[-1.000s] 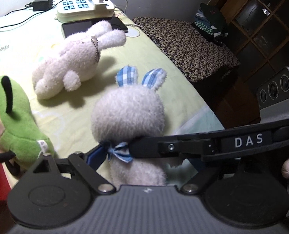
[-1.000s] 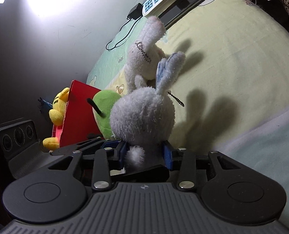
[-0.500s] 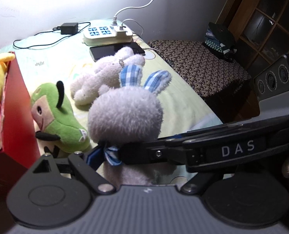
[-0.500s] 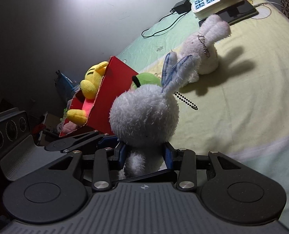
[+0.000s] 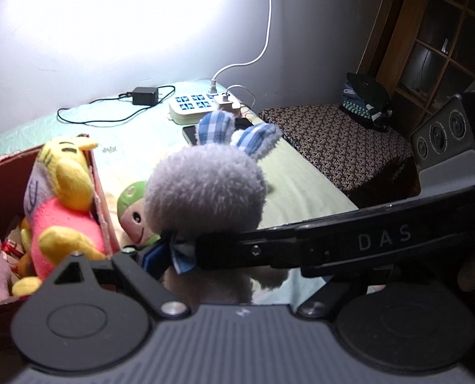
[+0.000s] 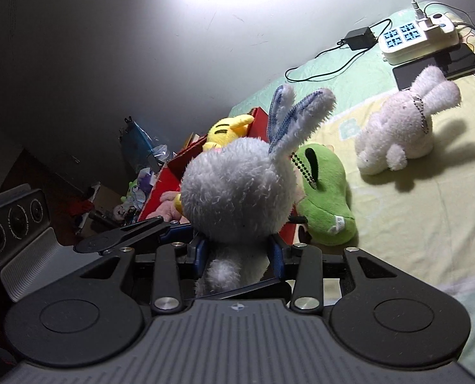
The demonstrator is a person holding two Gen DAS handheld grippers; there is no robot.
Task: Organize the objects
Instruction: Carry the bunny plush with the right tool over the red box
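A fluffy grey-white bunny with blue plaid ears hangs above the bed, held from two sides. My right gripper is shut on its lower body, a blue pad on each flank. My left gripper grips it at the neck by the plaid bow; its far finger is hidden behind the right gripper's black arm. Left of the bunny is a red box holding a yellow-and-pink plush. A green plush lies against the box's outer wall, and a white bunny lies farther along the bed.
At the head of the bed sit a white power strip, a black adapter with its cables and a dark phone. A patterned cushioned stool and a wooden cabinet stand beside the bed. Clutter lies on the floor beyond the box.
Both grippers have lifted the plaid-eared bunny off the bed and carried it toward the red box, which has come into the left wrist view. The grip has not changed.
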